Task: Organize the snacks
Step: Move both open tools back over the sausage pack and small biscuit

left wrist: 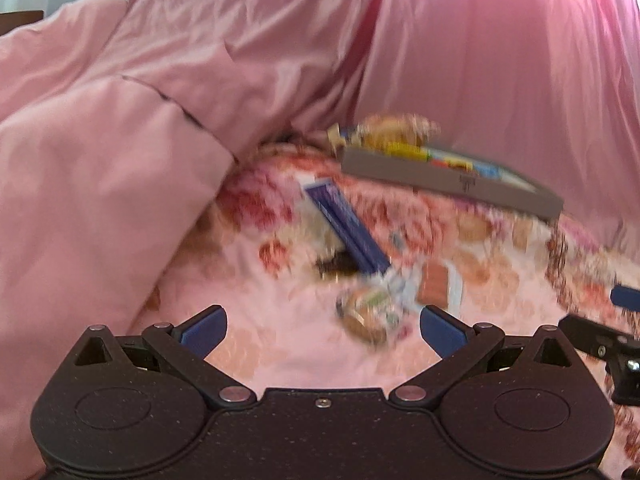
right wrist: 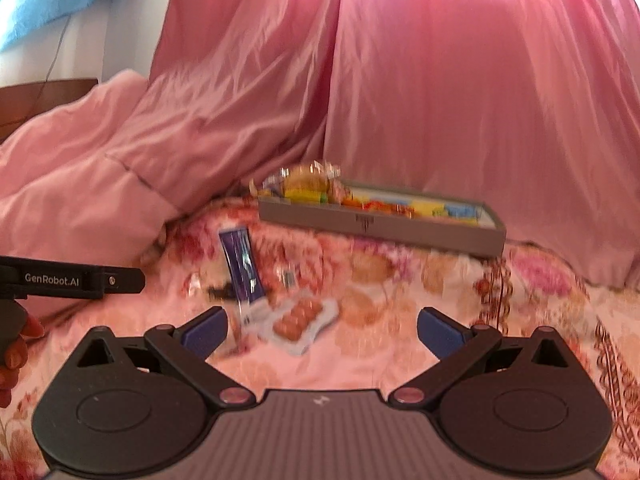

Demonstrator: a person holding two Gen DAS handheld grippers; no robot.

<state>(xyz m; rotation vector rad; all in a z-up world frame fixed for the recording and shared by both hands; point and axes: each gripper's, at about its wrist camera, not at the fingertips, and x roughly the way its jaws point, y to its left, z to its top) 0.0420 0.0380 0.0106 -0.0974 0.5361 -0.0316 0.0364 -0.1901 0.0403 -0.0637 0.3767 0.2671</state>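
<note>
A grey tray (left wrist: 452,179) (right wrist: 380,226) holding several bright snack packs sits at the back of the flowered bedspread. A long blue snack pack (left wrist: 346,226) (right wrist: 242,268) lies in front of it. A white pack of brown biscuits (left wrist: 434,286) (right wrist: 300,318) and a round wrapped pastry (left wrist: 370,314) lie nearer. My left gripper (left wrist: 322,326) is open and empty, just short of the pastry. My right gripper (right wrist: 322,326) is open and empty, with the biscuit pack just ahead between its fingers. Both views are blurred.
A pink duvet (left wrist: 100,168) (right wrist: 80,200) is heaped on the left. A pink curtain (left wrist: 500,60) (right wrist: 460,100) hangs behind the tray. The left gripper's body (right wrist: 72,278) shows at the left edge of the right wrist view; the right gripper's finger (left wrist: 626,296) at the right edge of the left.
</note>
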